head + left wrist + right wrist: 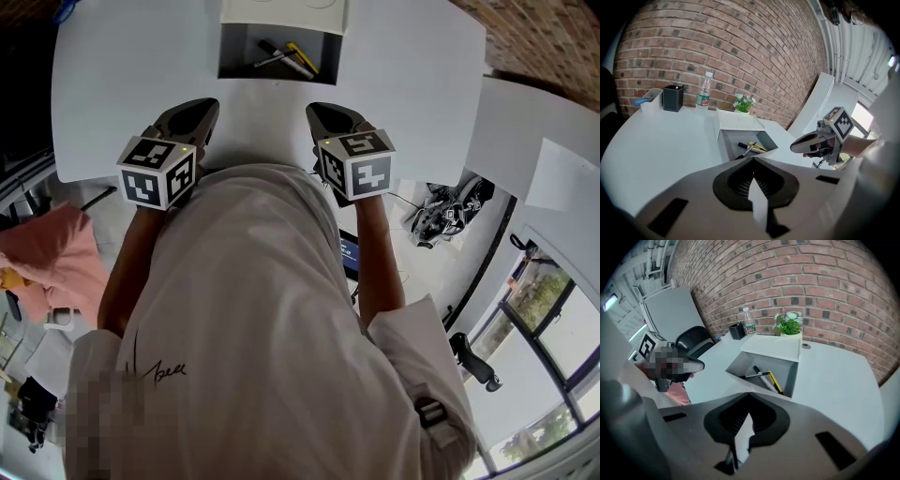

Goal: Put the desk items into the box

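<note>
An open white box (234, 47) stands at the far middle of the white desk (122, 84). Inside it lie a black marker (270, 50), a silver pen and a yellow pen (302, 58). The same box (724, 140) and pens (751, 147) show in the left gripper view, and the box (740, 363) with its yellow pen (775, 381) in the right gripper view. My left gripper (195, 114) and right gripper (324, 116) hover side by side at the desk's near edge, short of the box. Both are shut with nothing in them.
Along the brick wall stand a water bottle (703, 96), a black pen holder (673, 97), a small plant (744, 103) and a white tray (650, 99). A second white desk (525, 141) lies to the right. A black chair (693, 339) stands at the left.
</note>
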The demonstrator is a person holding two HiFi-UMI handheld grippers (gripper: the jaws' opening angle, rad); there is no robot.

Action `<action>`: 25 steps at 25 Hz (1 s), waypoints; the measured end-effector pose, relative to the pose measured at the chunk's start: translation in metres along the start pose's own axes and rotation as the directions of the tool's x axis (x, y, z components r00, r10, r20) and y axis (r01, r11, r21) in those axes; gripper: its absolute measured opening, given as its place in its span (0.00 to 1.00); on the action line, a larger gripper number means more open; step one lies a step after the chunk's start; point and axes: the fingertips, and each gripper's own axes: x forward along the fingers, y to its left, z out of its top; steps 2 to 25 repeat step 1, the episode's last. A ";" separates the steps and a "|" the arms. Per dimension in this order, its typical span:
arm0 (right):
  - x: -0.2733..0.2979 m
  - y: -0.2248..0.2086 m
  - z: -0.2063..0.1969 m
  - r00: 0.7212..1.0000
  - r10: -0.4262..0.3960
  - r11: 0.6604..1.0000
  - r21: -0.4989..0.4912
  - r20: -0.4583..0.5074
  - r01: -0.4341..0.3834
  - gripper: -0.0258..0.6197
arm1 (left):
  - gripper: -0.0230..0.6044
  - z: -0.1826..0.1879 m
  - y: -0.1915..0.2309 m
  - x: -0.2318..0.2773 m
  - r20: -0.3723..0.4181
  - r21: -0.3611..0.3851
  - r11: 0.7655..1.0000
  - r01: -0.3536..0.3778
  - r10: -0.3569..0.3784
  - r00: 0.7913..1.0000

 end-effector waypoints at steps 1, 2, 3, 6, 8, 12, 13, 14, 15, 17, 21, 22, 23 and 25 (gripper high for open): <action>0.000 0.001 0.000 1.000 0.000 1.000 0.000 0.000 0.000 0.08 | 0.05 0.000 0.001 -0.001 0.002 -0.001 1.000 0.001 -0.001 1.000; 0.000 0.001 0.000 1.000 0.000 1.000 0.000 0.000 0.000 0.08 | 0.05 0.000 0.001 -0.001 0.002 -0.001 1.000 0.001 -0.001 1.000; 0.000 0.001 0.000 1.000 0.000 1.000 0.000 0.000 0.000 0.08 | 0.05 0.000 0.001 -0.001 0.002 -0.001 1.000 0.001 -0.001 1.000; 0.000 0.001 0.000 1.000 0.000 1.000 0.000 0.000 0.000 0.08 | 0.05 0.000 0.001 -0.001 0.002 -0.001 1.000 0.001 -0.001 1.000; 0.000 0.001 0.000 1.000 0.000 1.000 0.000 0.000 0.000 0.08 | 0.05 0.000 0.001 -0.001 0.002 -0.001 1.000 0.001 -0.001 1.000; 0.000 0.001 0.000 1.000 0.000 1.000 0.000 0.000 0.000 0.08 | 0.05 0.000 0.001 -0.001 0.002 -0.001 1.000 0.001 -0.001 1.000; 0.000 0.001 0.000 1.000 0.000 1.000 0.000 0.000 0.000 0.08 | 0.05 0.000 0.001 -0.001 0.002 -0.001 1.000 0.001 -0.001 1.000; 0.000 0.001 0.000 1.000 0.000 1.000 0.000 0.000 0.000 0.08 | 0.05 0.000 0.001 -0.001 0.002 -0.001 1.000 0.001 -0.001 1.000; 0.000 0.001 0.000 1.000 0.000 1.000 0.000 0.000 0.000 0.08 | 0.05 0.000 0.001 -0.001 0.002 -0.001 1.000 0.001 -0.001 1.000; 0.000 0.001 0.000 1.000 0.000 1.000 0.000 0.000 0.000 0.08 | 0.05 0.000 0.001 -0.001 0.002 -0.001 1.000 0.001 -0.001 1.000; 0.000 0.001 0.000 1.000 0.000 1.000 0.000 0.000 0.000 0.08 | 0.05 0.000 0.001 -0.001 0.002 -0.001 1.000 0.001 -0.001 1.000; 0.000 0.001 0.000 1.000 0.000 1.000 0.000 0.000 0.000 0.08 | 0.05 0.000 0.001 -0.001 0.002 -0.001 1.000 0.001 -0.001 1.000; 0.000 0.001 0.000 1.000 0.000 1.000 0.000 0.000 0.000 0.08 | 0.05 0.000 0.001 -0.001 0.002 -0.001 1.000 0.001 -0.001 1.000; 0.000 0.001 0.000 1.000 0.000 1.000 0.000 0.000 0.000 0.08 | 0.05 0.000 0.001 -0.001 0.002 -0.001 1.000 0.001 -0.001 1.000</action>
